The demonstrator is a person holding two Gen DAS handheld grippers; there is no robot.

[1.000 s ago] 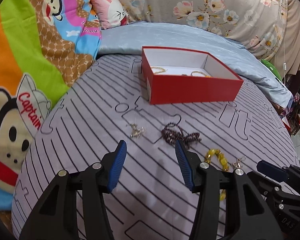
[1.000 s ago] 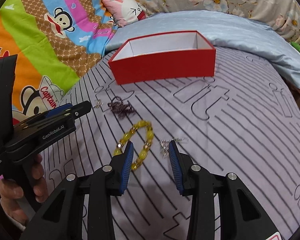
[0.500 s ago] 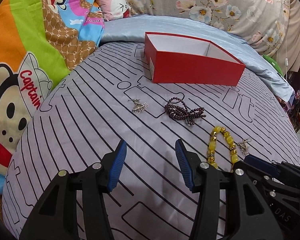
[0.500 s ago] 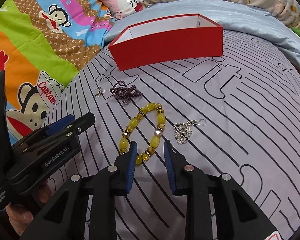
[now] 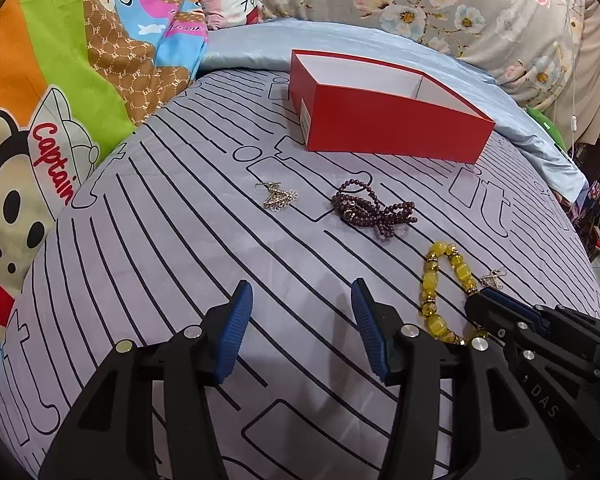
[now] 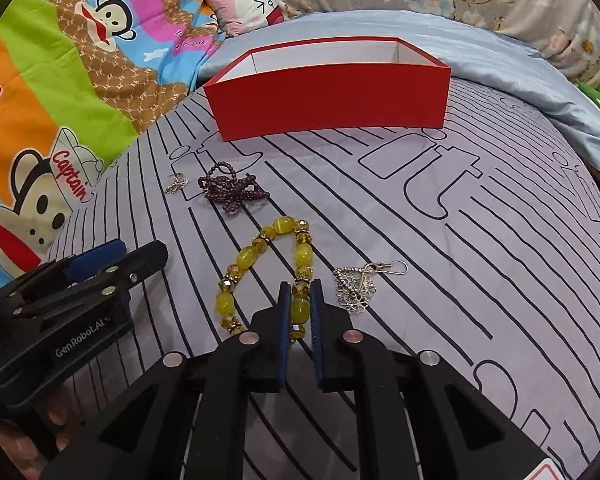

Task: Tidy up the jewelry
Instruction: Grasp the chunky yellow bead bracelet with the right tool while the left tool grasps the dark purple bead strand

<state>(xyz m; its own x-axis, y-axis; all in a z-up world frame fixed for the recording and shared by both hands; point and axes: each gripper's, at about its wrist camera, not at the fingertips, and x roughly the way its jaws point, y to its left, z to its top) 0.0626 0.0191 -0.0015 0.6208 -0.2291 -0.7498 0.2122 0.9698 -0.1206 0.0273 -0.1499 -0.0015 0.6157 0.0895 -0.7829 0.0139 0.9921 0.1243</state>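
Observation:
A yellow bead bracelet point(image 6: 260, 252) lies on the striped grey bedsheet; it also shows in the left wrist view point(image 5: 436, 280). My right gripper point(image 6: 300, 306) is shut on one of its yellow beads near the bracelet's right side. A silver filigree earring point(image 6: 358, 284) lies just right of it. A dark purple bead bracelet point(image 5: 370, 210) and a second silver earring point(image 5: 278, 198) lie farther out, ahead of my left gripper point(image 5: 302, 318), which is open and empty above the sheet. A red box point(image 5: 396, 128) with a white inside stands beyond them.
A cartoon monkey blanket point(image 5: 52, 92) rises on the left. A light blue pillow point(image 6: 460, 52) and a floral cushion point(image 5: 420, 4) lie behind the box. The bed's edge drops off at the right point(image 5: 584, 256).
My right gripper moved forward and down and closed on a bead of the yellow bracelet. My left gripper lowered toward the sheet and stayed open.

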